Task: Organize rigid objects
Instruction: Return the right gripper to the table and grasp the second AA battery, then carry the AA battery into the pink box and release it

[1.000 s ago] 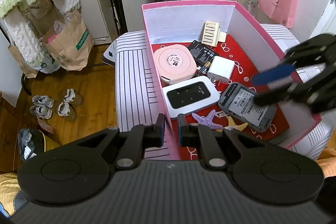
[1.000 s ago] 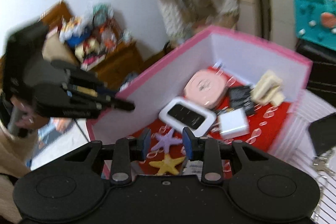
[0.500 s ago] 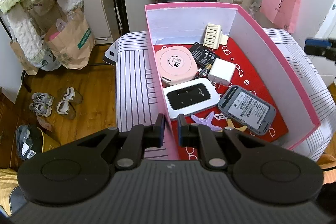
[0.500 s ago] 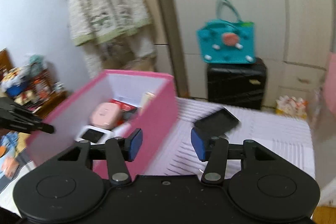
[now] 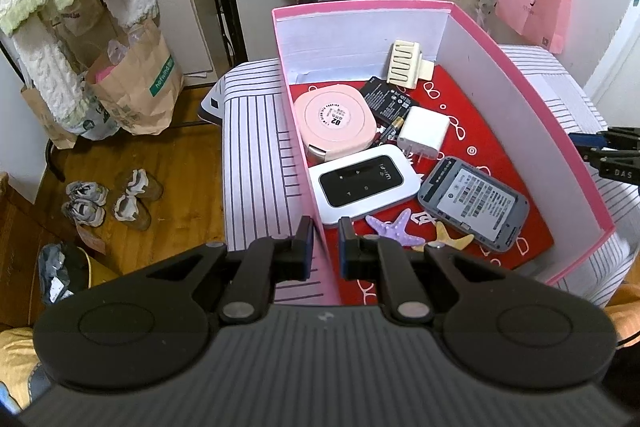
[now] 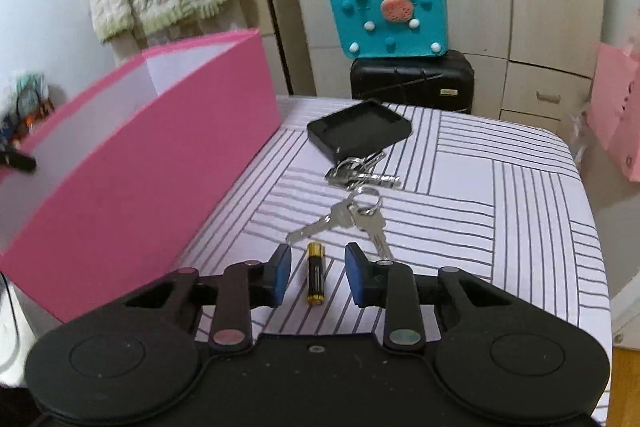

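Right wrist view shows my right gripper (image 6: 315, 277) closing, its blue pads either side of a small battery (image 6: 314, 277) that lies lengthwise between them on the striped surface (image 6: 500, 187); neither pad touches it yet. To do this well, I judge I should keep the pads square to the battery's long sides and low against the surface, so the round body does not roll or squirt forward as they meet. Just beyond the tips lie two keys on a ring (image 6: 352, 219), then a second key bunch (image 6: 360, 175) touching a shallow black tray (image 6: 360, 127); I should avoid snagging the nearer key when lifting. To my left stands the pink box (image 6: 168, 163), the likely destination.

My left gripper (image 5: 322, 247) is clamped together on the box's near wall (image 5: 304, 171), steadying it. Inside sit a pink round case (image 5: 336, 119), a white wifi router (image 5: 360, 183), a white charger (image 5: 424, 131), a grey device (image 5: 476, 203), a cream clip (image 5: 404, 65) and two starfish (image 5: 394, 227).
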`<action>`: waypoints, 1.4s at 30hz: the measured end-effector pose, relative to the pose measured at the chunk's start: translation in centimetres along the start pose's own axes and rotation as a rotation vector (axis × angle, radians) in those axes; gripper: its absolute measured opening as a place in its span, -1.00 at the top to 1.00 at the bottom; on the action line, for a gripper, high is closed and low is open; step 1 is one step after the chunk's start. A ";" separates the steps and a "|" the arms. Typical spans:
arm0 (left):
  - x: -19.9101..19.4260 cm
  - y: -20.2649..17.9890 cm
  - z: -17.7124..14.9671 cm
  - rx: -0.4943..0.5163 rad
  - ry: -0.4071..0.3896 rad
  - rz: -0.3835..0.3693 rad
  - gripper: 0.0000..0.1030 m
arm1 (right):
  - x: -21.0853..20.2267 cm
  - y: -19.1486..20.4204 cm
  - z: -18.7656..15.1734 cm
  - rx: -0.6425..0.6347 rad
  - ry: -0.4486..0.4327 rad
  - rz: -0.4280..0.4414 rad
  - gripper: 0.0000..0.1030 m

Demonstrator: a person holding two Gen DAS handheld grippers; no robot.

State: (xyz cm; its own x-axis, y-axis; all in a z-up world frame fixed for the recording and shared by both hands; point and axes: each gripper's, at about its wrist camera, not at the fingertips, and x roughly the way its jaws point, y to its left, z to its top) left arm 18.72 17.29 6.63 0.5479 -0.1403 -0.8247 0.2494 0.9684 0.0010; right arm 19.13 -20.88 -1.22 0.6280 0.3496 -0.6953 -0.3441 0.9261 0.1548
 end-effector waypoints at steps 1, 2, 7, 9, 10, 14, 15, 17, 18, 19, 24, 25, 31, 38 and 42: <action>0.0 -0.1 0.1 0.004 0.001 0.002 0.79 | 0.5 0.2 -0.1 -0.015 0.015 -0.004 0.33; 0.0 -0.1 0.1 0.009 0.002 0.004 0.79 | 0.8 0.2 -0.3 -0.021 0.030 -0.009 0.33; 0.1 -0.3 0.3 0.032 0.009 0.011 0.79 | 1.4 0.6 -0.4 -0.065 0.044 -0.045 0.77; 0.1 -0.5 0.3 0.045 0.012 0.015 0.79 | 0.6 0.7 0.0 -0.043 0.013 -0.019 0.77; 0.1 -0.5 0.3 0.050 0.012 0.016 0.79 | 0.3 1.0 0.2 -0.048 0.009 -0.013 0.77; 0.1 -0.5 0.4 0.057 0.012 0.014 0.79 | -1.4 2.4 1.7 -0.069 -0.047 -0.010 0.77; 0.1 -0.5 0.4 0.054 0.012 0.012 0.79 | -1.9 2.7 2.2 -0.068 -0.065 -0.002 0.77; 0.1 -0.4 0.3 0.050 0.009 0.008 0.79 | -3.1 3.5 3.5 -0.069 -0.104 0.028 0.77; 0.1 -0.4 0.3 0.048 0.007 0.006 0.79 | -3.7 4.0 4.1 -0.070 -0.125 0.047 0.77; 0.0 -0.3 0.3 0.044 0.006 0.003 0.79 | -4.1 4.4 4.6 -0.074 -0.140 0.067 0.77; 0.0 0.0 0.2 0.034 0.002 -0.009 0.79 | -5.8 7.2 7.3 -0.113 -0.180 0.207 0.77; 0.0 0.0 0.2 0.033 0.001 -0.009 0.79 | -5.8 7.7 7.7 -0.122 -0.171 0.230 0.76; 0.0 0.1 0.2 0.030 -0.001 -0.015 0.79 | -3.7 11.5 9.0 -0.235 -0.083 0.237 0.77; 0.0 0.4 0.1 0.024 -0.005 -0.031 0.78 | -0.7 14.2 8.9 -0.409 -0.055 0.138 0.77; 0.3 0.1 0.2 0.037 -0.001 -0.023 0.78 | 0.6 14.6 9.1 -0.448 -0.009 0.100 0.77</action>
State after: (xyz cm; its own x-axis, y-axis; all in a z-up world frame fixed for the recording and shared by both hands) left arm 19.04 17.34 6.50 0.5425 -0.1629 -0.8241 0.2912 0.9567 0.0026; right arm 20.78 -5.84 7.02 0.5817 0.4375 -0.6857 -0.6704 0.7353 -0.0995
